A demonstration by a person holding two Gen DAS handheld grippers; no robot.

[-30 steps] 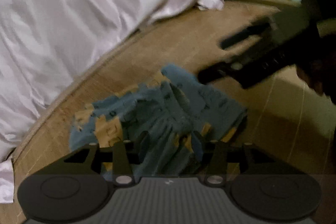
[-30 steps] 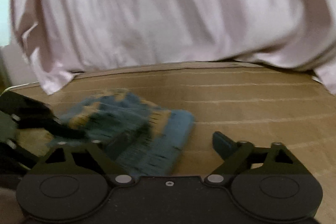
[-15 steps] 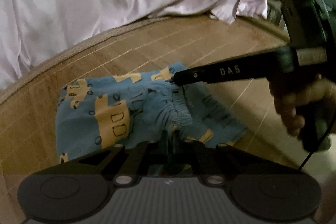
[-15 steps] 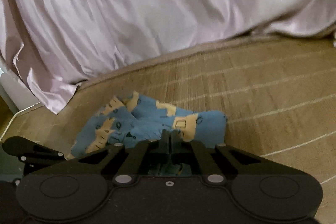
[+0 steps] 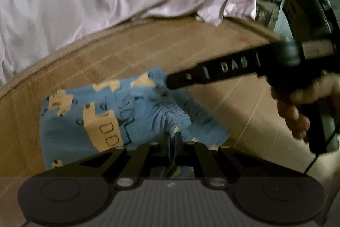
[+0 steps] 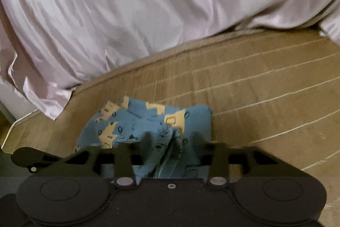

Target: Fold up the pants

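A big pink sheet hangs in soft folds over the edge of a brown woven mat.

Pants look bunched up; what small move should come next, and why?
Probably close the right gripper: its fingers stand open around bunched cloth of the pants, while the left gripper is shut on them. Then both could pull them flat.
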